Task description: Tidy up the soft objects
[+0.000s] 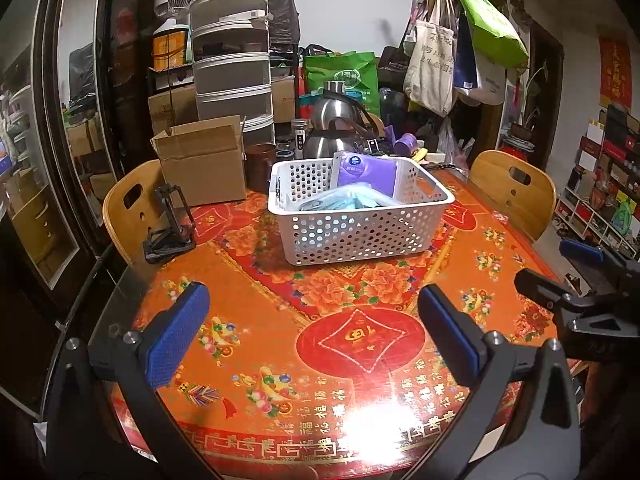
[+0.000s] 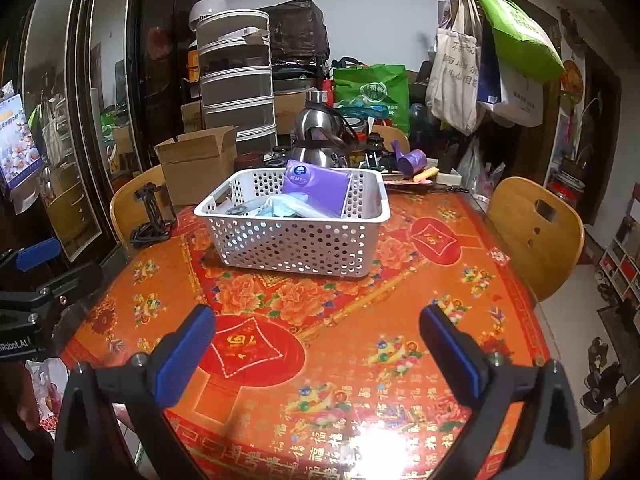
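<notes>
Two tools are held over the near edge of the worktop (image 1: 280,360), both empty. The left tool (image 1: 314,332) is seen with its blue pads spread wide, and the right tool (image 2: 316,344) is likewise spread wide apart. Further in, toward the far edge, a white perforated basket (image 2: 296,240) is set on the red and orange cover. Inside it, a purple tissue pack (image 2: 316,188) is leaned upright against the far wall, and what may be a pale blue soft bundle (image 2: 284,206) is lain in front of it.
</notes>
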Demonstrator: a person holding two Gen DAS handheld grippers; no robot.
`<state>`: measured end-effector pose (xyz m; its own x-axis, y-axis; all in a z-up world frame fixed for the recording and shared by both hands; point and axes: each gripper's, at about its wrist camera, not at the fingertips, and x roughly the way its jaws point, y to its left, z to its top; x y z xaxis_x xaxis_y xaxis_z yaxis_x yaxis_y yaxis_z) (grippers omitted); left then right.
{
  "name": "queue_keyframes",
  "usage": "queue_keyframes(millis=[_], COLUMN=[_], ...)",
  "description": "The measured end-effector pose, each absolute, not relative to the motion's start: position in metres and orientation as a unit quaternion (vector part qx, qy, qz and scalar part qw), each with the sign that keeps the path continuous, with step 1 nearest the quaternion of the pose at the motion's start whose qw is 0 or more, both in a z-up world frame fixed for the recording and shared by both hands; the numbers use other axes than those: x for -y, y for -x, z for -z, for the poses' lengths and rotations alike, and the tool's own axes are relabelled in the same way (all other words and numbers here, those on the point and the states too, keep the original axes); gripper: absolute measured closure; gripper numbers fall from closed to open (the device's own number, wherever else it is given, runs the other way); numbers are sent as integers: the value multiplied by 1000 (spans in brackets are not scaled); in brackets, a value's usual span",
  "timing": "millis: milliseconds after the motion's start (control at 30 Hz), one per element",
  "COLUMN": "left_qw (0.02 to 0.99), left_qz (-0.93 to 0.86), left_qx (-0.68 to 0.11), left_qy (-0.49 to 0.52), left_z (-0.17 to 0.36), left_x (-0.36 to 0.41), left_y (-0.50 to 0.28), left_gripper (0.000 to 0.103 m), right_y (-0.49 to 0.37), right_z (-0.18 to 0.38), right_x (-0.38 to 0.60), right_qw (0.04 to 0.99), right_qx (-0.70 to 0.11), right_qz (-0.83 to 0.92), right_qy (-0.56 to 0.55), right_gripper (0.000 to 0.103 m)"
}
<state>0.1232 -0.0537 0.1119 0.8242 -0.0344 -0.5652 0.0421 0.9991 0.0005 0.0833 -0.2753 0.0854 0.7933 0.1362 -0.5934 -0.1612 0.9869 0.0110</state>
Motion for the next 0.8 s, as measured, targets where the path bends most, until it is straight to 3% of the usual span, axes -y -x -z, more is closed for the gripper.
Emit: queue_keyframes(millis=[800], left_qw=[953], left_qz=[25], left_qx=[-303], left_qy=[-9], left_z=[-108], left_x=[56], left_y=[-124], left_gripper=[0], right_y=[-77], right_z=[-90], right_x=[274], right_qw=[945], right_qx=[-315], right_qz=[-82], right_qy=[17], right_gripper=[1])
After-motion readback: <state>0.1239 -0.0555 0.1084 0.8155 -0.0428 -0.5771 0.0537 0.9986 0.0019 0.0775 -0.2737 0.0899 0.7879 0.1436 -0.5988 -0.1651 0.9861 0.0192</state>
